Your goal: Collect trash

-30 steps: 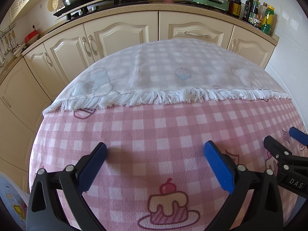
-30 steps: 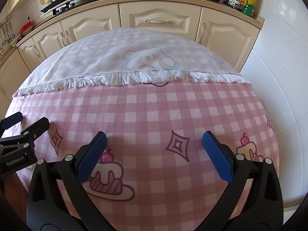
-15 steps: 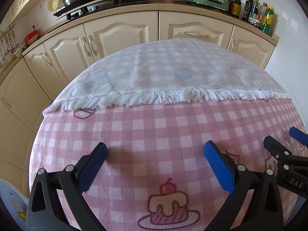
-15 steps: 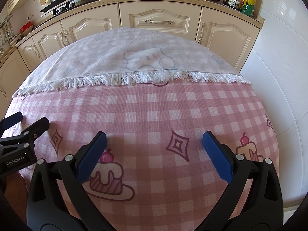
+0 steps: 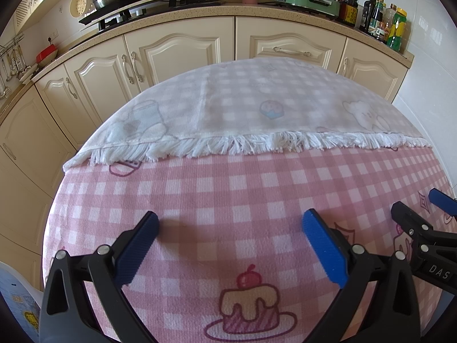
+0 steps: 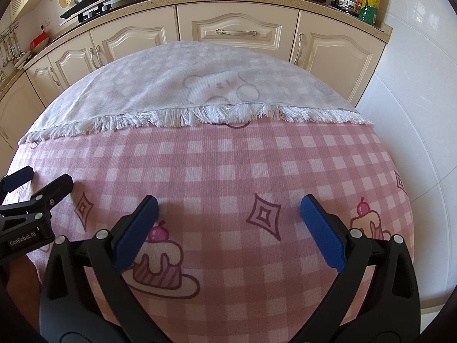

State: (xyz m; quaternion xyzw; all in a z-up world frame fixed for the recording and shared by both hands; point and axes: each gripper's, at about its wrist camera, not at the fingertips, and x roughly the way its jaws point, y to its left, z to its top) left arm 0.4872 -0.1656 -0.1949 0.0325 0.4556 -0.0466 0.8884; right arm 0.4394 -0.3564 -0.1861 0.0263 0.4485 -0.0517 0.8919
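Judging by the pink tablecloth point(image 5: 228, 188), no trash is seen; left gripper point(image 5: 228, 243) and right gripper point(image 6: 227, 228) are held spread and empty above it.

Only one thing that may be trash is seen, a pale blue-white printed piece point(image 5: 15, 303) of what looks like thin plastic or paper, caught at the lower-left edge of the left wrist view. It is marked with small yellow and blue print, too blurred to be read, and is cut off by the frame, so its full shape and kind cannot be told. It is placed off the left rim of the pink-checked cloth-covered counter point(image 5: 228, 188), lower than the cloth's surface, and whether the counter is touched cannot be told.
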